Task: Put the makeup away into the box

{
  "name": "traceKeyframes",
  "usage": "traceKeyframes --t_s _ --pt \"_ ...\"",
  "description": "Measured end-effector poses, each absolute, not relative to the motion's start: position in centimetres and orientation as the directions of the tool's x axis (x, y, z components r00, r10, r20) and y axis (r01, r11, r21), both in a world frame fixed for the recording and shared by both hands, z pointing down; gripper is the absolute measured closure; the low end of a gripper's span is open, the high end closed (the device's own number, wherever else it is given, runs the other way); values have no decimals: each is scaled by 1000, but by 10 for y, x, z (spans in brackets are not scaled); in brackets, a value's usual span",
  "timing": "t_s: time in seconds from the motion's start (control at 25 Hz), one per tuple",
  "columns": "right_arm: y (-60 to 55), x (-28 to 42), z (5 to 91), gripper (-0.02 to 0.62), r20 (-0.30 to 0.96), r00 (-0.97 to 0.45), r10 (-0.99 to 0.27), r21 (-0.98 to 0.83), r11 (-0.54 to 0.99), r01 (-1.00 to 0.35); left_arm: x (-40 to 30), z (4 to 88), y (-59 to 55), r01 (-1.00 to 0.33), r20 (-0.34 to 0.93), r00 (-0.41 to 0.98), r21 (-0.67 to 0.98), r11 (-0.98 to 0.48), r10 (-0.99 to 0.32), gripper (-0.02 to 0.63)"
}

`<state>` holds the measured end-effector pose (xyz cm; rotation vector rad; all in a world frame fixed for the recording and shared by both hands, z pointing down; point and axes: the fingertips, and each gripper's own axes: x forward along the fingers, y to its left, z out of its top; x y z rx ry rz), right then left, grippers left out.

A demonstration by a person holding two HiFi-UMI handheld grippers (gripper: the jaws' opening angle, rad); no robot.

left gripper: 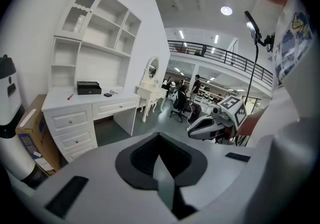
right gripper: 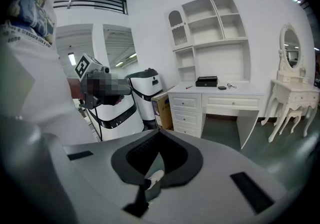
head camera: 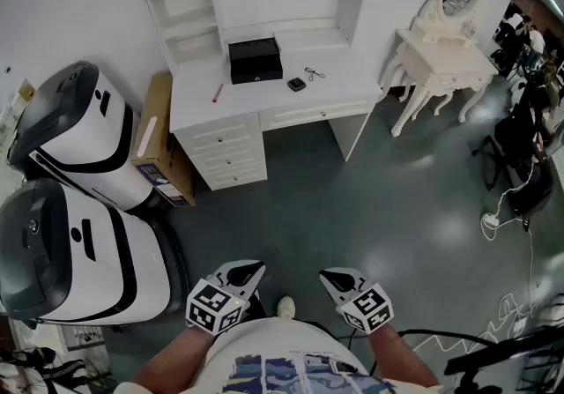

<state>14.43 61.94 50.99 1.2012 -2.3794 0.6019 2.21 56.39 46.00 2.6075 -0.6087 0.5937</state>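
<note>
A black box [head camera: 256,60] stands on the white desk [head camera: 198,106] far ahead, with a thin red makeup stick [head camera: 218,92] to its left and a small black compact [head camera: 297,84] to its right. Both grippers are low in the head view, near my body and far from the desk. My left gripper [head camera: 242,276] and right gripper [head camera: 339,280] are shut and hold nothing. The left gripper view shows its jaws [left gripper: 159,140] together, with the box [left gripper: 88,87] in the distance. In the right gripper view the jaws [right gripper: 160,135] are also together, the box [right gripper: 206,81] far off.
Two large white-and-black machines [head camera: 84,132] [head camera: 70,251] stand on the left, with a cardboard box [head camera: 163,137] beside the desk. A white vanity table with a mirror [head camera: 445,53] stands to the right. Dark chairs [head camera: 529,132] and cables [head camera: 507,207] lie at far right. Grey floor lies between me and the desk.
</note>
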Motion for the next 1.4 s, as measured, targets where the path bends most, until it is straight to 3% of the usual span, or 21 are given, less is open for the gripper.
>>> traceKeyframes --t_s 0.52,0.96,1.04,1.12,1.4 --pt "601 150 516 571 547 -528 -649 -189 519 -834 17 453 537 -500 476 810 256 -827 -342 592" --pt "483 130 511 566 567 -486 -665 -169 484 -859 4 452 417 -458 433 846 287 -842 -312 592" --pt "453 125 510 544 580 -474 -663 -168 472 -866 -4 451 394 -450 429 850 287 -846 -306 591" --pt "422 119 509 460 586 -454 -671 -161 453 -877 -14 452 372 -443 430 852 285 -850 -299 591" --pt "338 90 509 449 592 -401 -699 -120 416 -901 -59 458 307 -443 426 853 285 -850 -301 591"
